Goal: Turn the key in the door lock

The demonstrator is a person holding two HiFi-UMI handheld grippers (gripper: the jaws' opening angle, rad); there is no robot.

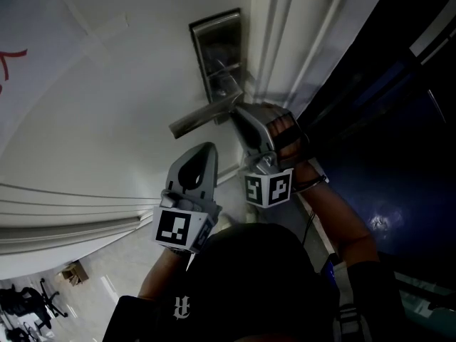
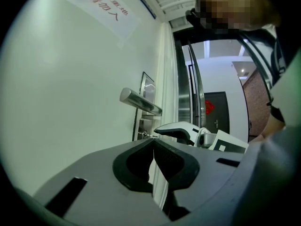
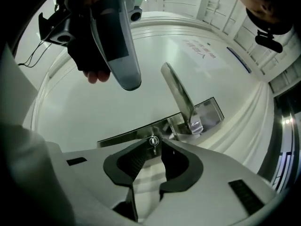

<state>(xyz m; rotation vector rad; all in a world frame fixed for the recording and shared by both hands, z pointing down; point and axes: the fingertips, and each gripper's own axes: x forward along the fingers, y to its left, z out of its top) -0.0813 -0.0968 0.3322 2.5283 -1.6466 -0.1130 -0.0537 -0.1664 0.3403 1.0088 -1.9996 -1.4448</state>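
Note:
A steel lock plate [image 1: 217,48] with a lever handle [image 1: 203,116] sits on the white door [image 1: 107,105]. In the right gripper view the key [image 3: 153,141] sticks out of the cylinder below the handle [image 3: 178,93]. My right gripper [image 3: 154,146] is up at the lock, its jaws a little apart on either side of the key, with gaps showing. From the side, its tip [image 2: 162,128] is level with the key's [image 2: 145,135] outer end. My left gripper [image 1: 206,149] hangs shut and holds nothing, lower left of the handle and off the door.
The door frame [image 1: 285,34] runs just right of the lock plate, with dark glass [image 1: 385,120] beyond it. A paper notice [image 2: 101,6] is stuck high on the door. The person's capped head [image 1: 249,276] fills the bottom of the head view.

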